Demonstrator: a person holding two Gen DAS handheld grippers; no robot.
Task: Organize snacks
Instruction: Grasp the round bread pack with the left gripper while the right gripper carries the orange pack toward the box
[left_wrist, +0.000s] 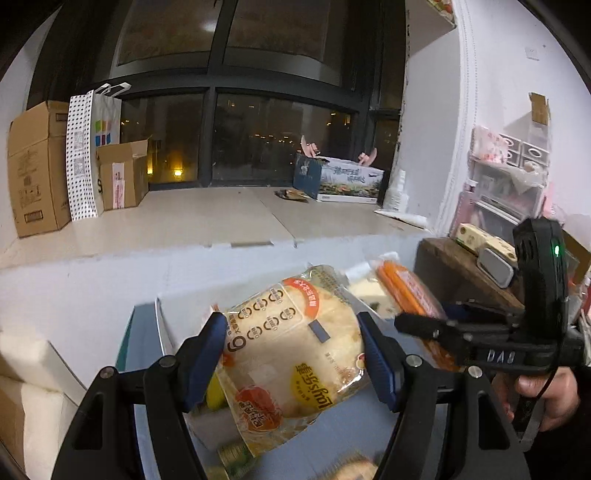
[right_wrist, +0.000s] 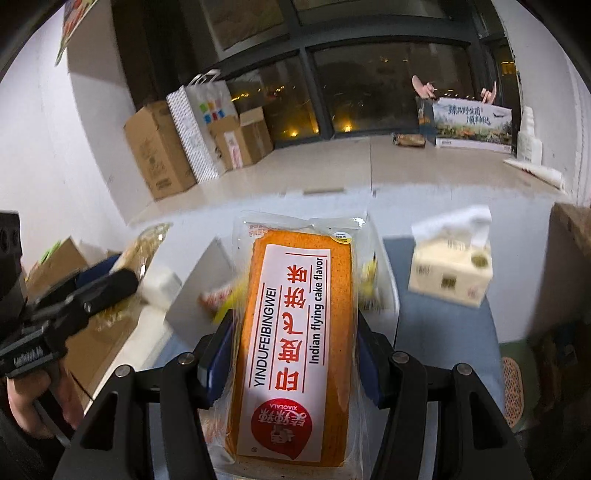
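Your left gripper (left_wrist: 293, 354) is clamped on a bagged round bread pack (left_wrist: 295, 354), its blue pads pressing both sides, held above a blue-grey surface (left_wrist: 351, 424). Your right gripper (right_wrist: 295, 354) grips a long orange cake pack (right_wrist: 295, 332) labelled "Indian flying cake flavor", pads tight against its long edges, raised over the same area.

Progress, as judged: both packs are lifted and neither is placed; sorting looks to be at an early or middle stage. Loose snacks (left_wrist: 236, 454) remain below the left gripper, and yellow and red wrappers (right_wrist: 221, 295) lie under the cake pack. The destination cannot be told.

Surroundings: a tissue box (right_wrist: 450, 269) sits right of the cake, apart from it. An open cardboard box (right_wrist: 99, 332) lies to the left. The grippers work close together; in my judgement they may collide on set-down.
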